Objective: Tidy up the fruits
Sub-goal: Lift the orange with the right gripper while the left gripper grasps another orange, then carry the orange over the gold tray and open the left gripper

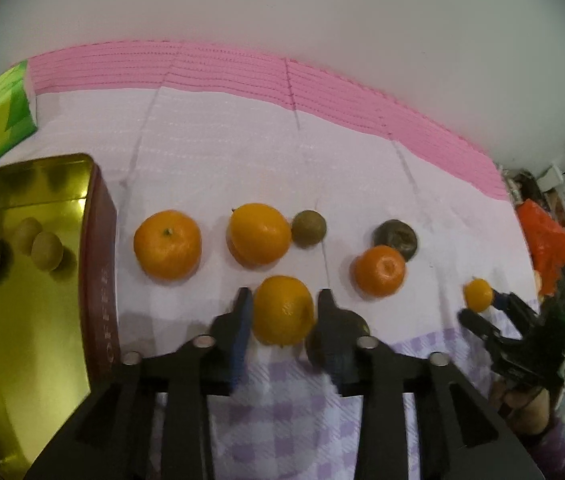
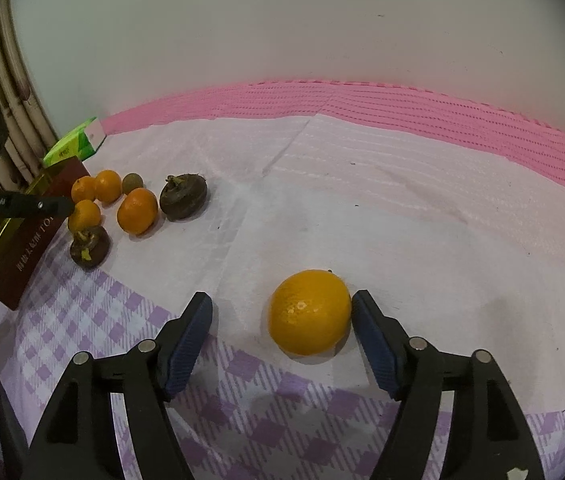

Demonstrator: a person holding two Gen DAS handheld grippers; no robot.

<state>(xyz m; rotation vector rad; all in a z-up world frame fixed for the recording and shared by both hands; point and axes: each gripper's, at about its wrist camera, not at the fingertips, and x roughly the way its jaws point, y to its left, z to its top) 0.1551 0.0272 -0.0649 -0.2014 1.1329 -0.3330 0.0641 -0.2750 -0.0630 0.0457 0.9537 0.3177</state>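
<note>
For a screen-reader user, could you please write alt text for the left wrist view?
The left tool grips an orange on a pale cloth. Four more oranges and dark fruits lie beyond it, with an open gold tin to the left.

The gold-lined rectangular tin box (image 1: 22, 280) is seen to be of shiny metal that mirrors the fruit inside, with a matt dark-red outer wall. The bench is covered by a white-and-pink ribbed woven cloth (image 2: 362, 168) and a lilac checked cloth (image 2: 282, 400), both matt. A glossy, finely pitted peel is shown by the round orange citrus fruit (image 2: 309, 312), while the black hand-held gripper (image 2: 280, 334) is of matt plastic with blue ridged pads (image 2: 190, 340).
</note>
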